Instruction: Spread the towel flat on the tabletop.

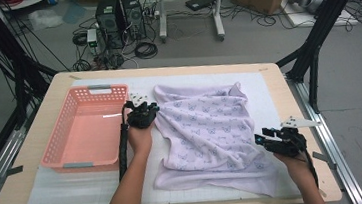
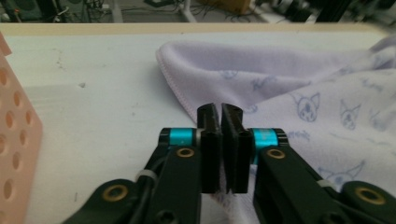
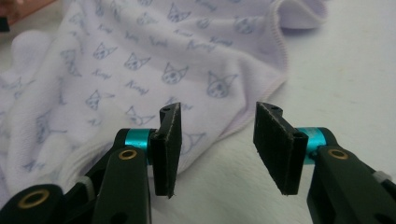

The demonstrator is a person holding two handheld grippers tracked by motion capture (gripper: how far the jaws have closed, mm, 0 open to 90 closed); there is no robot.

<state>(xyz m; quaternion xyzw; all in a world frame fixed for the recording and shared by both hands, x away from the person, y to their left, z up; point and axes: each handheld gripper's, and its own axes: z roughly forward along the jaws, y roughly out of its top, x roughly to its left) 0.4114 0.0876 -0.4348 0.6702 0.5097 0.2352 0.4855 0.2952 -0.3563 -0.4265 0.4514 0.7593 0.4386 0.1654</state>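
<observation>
Step in hand, by judgement: taking hold of the pale lilac towel with small cat prints [image 1: 207, 129], which lies rumpled on the white-covered counter [image 1: 268, 88] beside the pink plastic basket [image 1: 86, 128]. Nearest, right gripper [image 3: 218, 140] parted, nothing between its jaws, poised at the hem; next it must close on that edge. Farther, left gripper [image 2: 220, 140] clenched on the towel's edge.

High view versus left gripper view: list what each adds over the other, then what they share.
High view: the right gripper, open at the right edge of the cloth, and computer towers on the floor. Left gripper view: the stitched hem up close, caught between nearly closed jaws. Both: the left gripper, cloth and pink basket.
</observation>
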